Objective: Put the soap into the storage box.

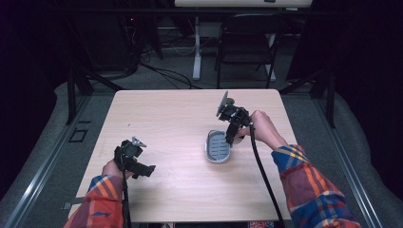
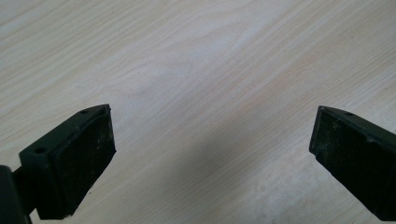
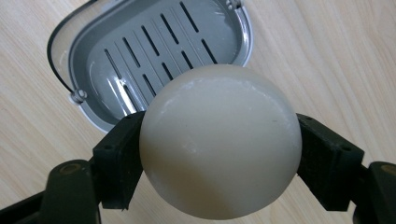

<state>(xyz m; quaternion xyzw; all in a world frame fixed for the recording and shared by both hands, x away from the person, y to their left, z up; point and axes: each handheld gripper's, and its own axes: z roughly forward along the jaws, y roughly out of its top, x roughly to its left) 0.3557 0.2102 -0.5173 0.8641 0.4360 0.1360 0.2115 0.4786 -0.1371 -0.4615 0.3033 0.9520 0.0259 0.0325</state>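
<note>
- The round, cream-white bar of soap (image 3: 219, 140) is already picked up; it is held above the table, just over the grey slotted plastic soap dish (image 3: 154, 51).
- The dish is seen empty, so the placing is judged not yet done.
- The soap is clamped between the right gripper (image 3: 219, 158) pads, one at each flank.
- The left gripper (image 2: 212, 158) is held wide apart, empty, over the pale wooden table (image 2: 210, 60).

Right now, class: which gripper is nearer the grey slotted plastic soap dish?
Right. The right gripper hangs at the grey slotted soap dish's rim; the left gripper waits apart, near the table's front-left.
</note>
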